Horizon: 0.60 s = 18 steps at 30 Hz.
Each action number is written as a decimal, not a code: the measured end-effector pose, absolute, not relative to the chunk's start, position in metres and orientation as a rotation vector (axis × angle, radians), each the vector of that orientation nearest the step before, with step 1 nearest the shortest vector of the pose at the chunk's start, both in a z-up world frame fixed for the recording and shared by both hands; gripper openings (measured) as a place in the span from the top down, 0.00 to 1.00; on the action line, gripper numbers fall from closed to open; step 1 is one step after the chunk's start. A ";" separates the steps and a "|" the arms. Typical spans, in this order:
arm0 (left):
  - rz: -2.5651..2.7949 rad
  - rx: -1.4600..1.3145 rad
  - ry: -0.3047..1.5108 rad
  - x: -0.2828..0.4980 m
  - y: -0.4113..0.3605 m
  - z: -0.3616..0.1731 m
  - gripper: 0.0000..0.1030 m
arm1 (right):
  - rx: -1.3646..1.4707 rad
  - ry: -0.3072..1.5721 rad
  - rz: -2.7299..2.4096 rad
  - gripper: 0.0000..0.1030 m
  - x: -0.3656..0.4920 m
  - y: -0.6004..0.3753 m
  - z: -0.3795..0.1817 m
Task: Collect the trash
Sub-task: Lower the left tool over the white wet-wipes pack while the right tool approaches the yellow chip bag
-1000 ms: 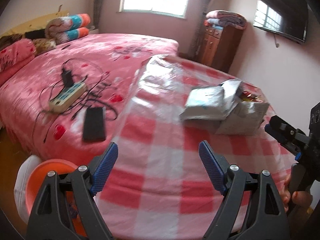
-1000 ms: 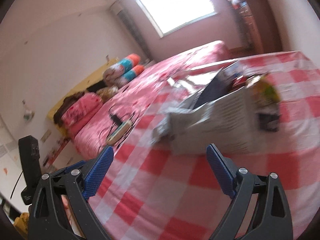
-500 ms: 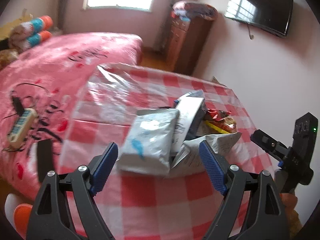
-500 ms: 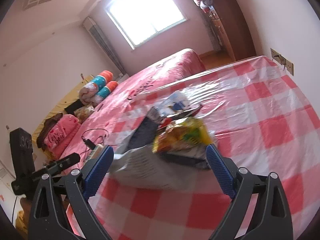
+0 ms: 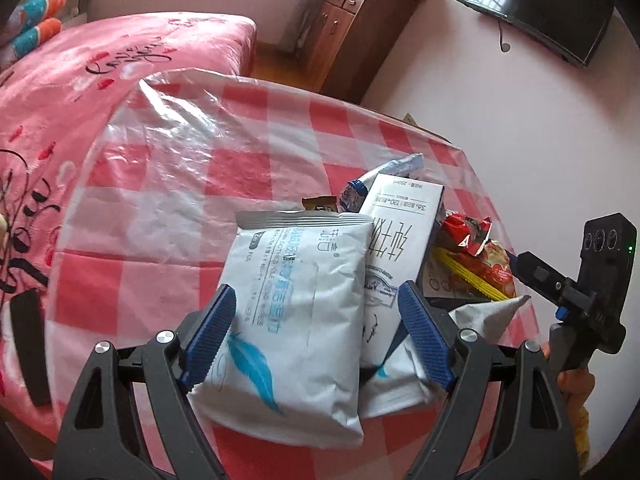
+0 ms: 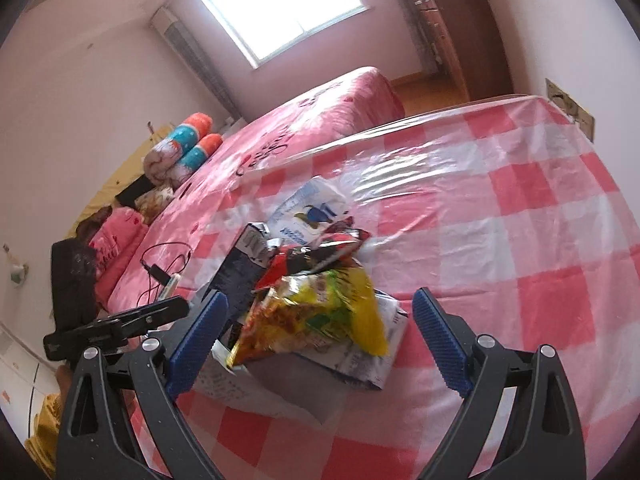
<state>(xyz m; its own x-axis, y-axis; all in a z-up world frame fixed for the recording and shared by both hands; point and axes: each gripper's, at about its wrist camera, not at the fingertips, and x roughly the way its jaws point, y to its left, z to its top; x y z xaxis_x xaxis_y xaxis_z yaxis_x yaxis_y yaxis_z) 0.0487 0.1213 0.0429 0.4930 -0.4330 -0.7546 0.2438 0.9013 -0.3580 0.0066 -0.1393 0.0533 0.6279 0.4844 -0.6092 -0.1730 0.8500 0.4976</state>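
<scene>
The trash is lying heaped on the checked tablecloth, gathered for easy picking; nearest the bed side, the left gripper is tilting down with jaws spread wide around the white pouch, gripping nothing; beyond the pouch, the right gripper is gaping empty around the yellow snack bag.

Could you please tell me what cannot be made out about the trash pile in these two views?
- Left wrist: white pouch and milk carton cover whatever lies underneath.
- Right wrist: yellow snack bag hides the pile's middle; its print is unreadable.
- No bin shows in either view.
</scene>
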 end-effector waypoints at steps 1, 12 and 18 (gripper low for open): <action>-0.424 -0.213 0.973 0.050 0.121 0.041 0.19 | 0.400 0.812 0.399 0.10 0.010 -0.134 0.054; -0.444 -0.243 0.933 0.054 0.125 0.031 0.19 | 0.303 0.799 0.409 0.10 0.019 -0.115 0.048; -0.410 -0.238 0.918 0.051 0.122 0.031 0.29 | 0.288 0.793 0.416 0.21 0.018 -0.116 0.048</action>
<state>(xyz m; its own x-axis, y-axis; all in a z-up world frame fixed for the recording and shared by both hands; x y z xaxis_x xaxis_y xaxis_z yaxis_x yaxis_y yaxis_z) 0.0508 0.1224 0.0312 0.5380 -0.4409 -0.7185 0.2415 0.8972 -0.3697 0.0176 -0.1162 0.0477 0.6279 0.4632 -0.6255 -0.2508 0.8812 0.4008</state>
